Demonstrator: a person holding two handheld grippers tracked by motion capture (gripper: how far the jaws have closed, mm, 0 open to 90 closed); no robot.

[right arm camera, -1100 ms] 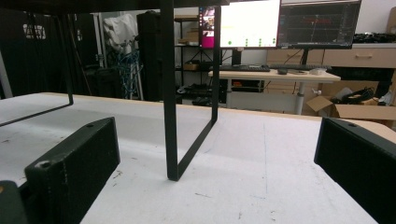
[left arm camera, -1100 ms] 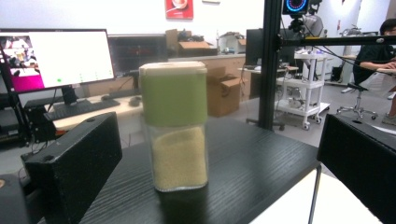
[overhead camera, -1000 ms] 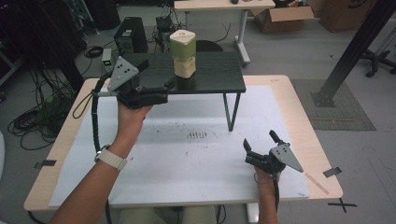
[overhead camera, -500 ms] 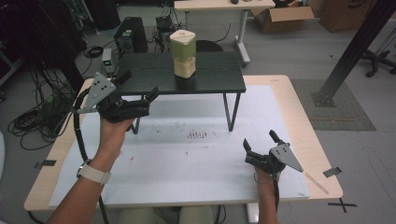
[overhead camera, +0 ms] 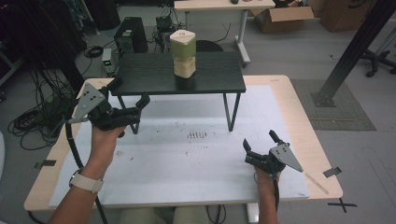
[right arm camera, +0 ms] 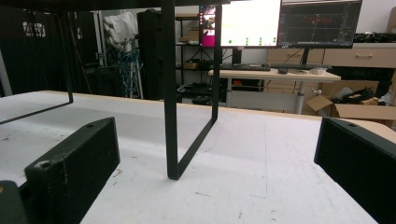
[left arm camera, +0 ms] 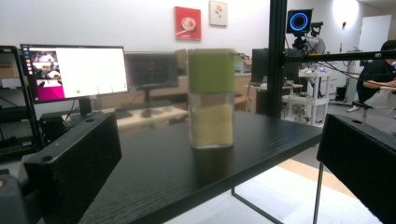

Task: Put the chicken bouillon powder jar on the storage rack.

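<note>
1. Jar (overhead camera: pixel 183 53) with green lid and pale grains: upright on the small black shelf (overhead camera: pixel 140 74), upper middle of the high view, touched by nothing.
2. Left gripper (overhead camera: pixel 128 100): at the shelf's left front corner, left of centre in the high view, jaws spread wide and empty, well apart from the jar.
3. In the left gripper view: jar (left arm camera: pixel 211 98) dead centre between the two black jaws, farther back on the shelf top (left arm camera: pixel 159 172).
4. Right gripper (overhead camera: pixel 259 144): low on the white mat (overhead camera: pixel 187 172), lower right of the high view, jaws wide, holding nothing, pointing toward the shelf's leg (right arm camera: pixel 169 93).
5. Step in hand, as a judgement: lining up for a reach to the jar, grip not yet made.
6. Next move, likely: straight advance over the shelf top, jaws kept wide enough to pass the jar's sides, closing on the glass below the lid; too fast an approach could tip it.
</note>
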